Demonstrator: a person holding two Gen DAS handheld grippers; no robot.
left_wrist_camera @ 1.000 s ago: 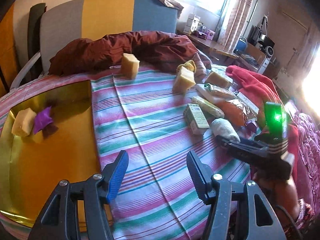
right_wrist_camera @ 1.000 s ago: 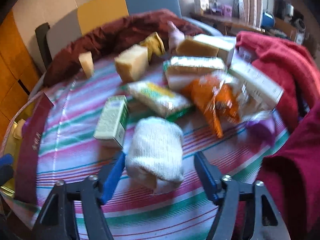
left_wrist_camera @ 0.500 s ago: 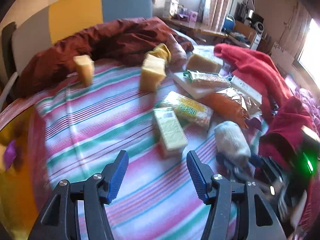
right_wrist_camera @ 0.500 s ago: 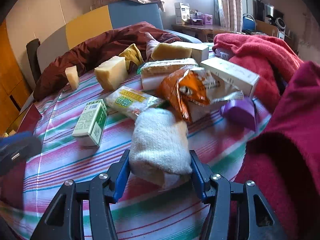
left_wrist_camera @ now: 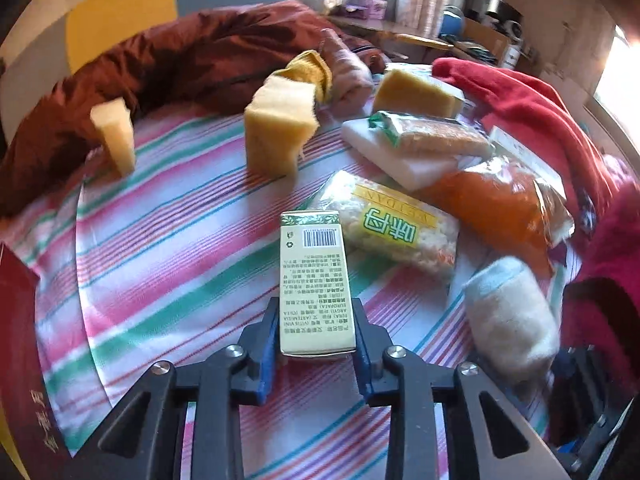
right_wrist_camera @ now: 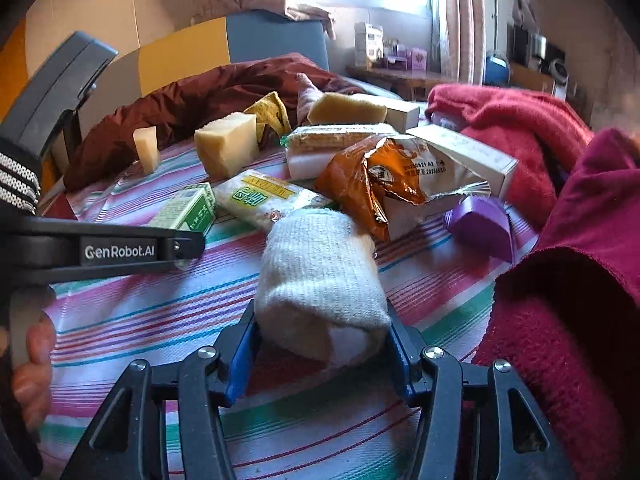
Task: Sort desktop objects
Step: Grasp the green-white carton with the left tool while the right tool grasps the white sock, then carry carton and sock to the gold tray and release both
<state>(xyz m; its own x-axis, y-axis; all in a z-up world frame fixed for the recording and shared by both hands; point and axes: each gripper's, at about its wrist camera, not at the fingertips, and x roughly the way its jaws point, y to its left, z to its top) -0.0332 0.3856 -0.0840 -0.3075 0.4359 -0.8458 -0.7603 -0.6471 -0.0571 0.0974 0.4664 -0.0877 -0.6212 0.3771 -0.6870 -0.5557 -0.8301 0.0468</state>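
In the left wrist view my left gripper [left_wrist_camera: 316, 344] is shut on the near end of a small green and cream carton [left_wrist_camera: 314, 276] that lies on the striped cloth [left_wrist_camera: 168, 240]. In the right wrist view my right gripper [right_wrist_camera: 320, 344] is shut on a rolled white sock [right_wrist_camera: 318, 276]. The sock also shows at the right of the left wrist view [left_wrist_camera: 512, 320]. The carton [right_wrist_camera: 188, 210] and the left gripper's body [right_wrist_camera: 100, 250] show at the left of the right wrist view.
Yellow sponge blocks [left_wrist_camera: 280, 128], [left_wrist_camera: 114, 136], [left_wrist_camera: 416, 94], snack packets [left_wrist_camera: 392, 228], [right_wrist_camera: 384, 184], a white box [right_wrist_camera: 464, 156] and a purple object [right_wrist_camera: 480, 226] lie behind. Dark red bedding [left_wrist_camera: 180, 60] and a red blanket [right_wrist_camera: 516, 128] border the cloth. A dark red box edge [left_wrist_camera: 20, 360] is at left.
My left gripper swung right from the gold tray, moved up to the carton and closed on it. My right gripper closed on the white sock and stayed there.
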